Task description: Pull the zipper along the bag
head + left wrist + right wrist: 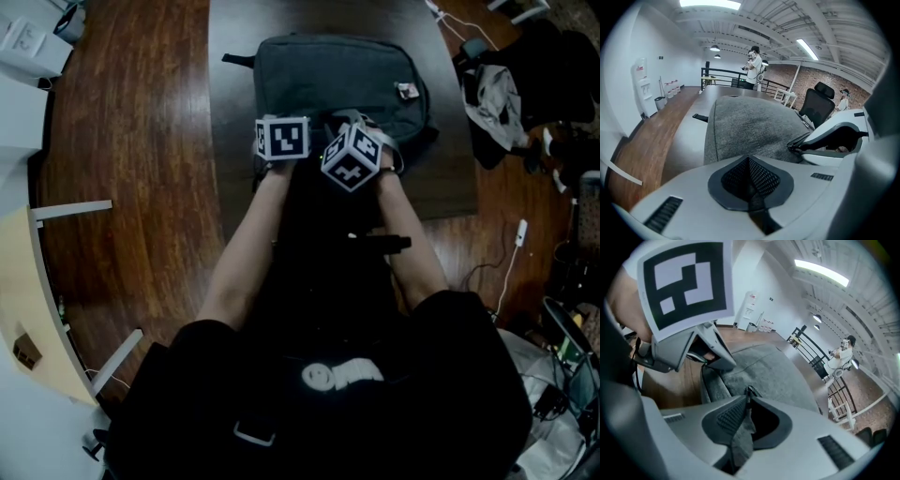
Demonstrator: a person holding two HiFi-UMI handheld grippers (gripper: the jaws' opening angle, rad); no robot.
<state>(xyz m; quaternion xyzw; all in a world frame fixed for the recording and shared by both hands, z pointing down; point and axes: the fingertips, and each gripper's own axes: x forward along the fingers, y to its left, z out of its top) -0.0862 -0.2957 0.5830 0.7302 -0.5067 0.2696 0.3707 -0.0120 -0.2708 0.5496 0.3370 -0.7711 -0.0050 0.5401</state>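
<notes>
A dark grey backpack (pixel 337 80) lies flat on a dark table (pixel 234 187). Both grippers sit at its near edge, side by side. My left gripper (pixel 282 138) is at the near left corner. In the left gripper view its jaws (pixel 750 161) are closed together against the bag's grey fabric (pixel 750 126), and in the right gripper view a fold of the bag's edge rises to its tips (pixel 710 364). My right gripper (pixel 352 157) is shut on the grey fabric zipper pull (pixel 740 432), which hangs between its pads below the slider (pixel 750 391).
Wooden floor (pixel 131 141) surrounds the table. Dark bags and clothes (pixel 506 103) and cables lie on the floor at the right. White furniture stands at the left. Far off are a railing, an office chair (pixel 818 103) and a standing person (pixel 753 65).
</notes>
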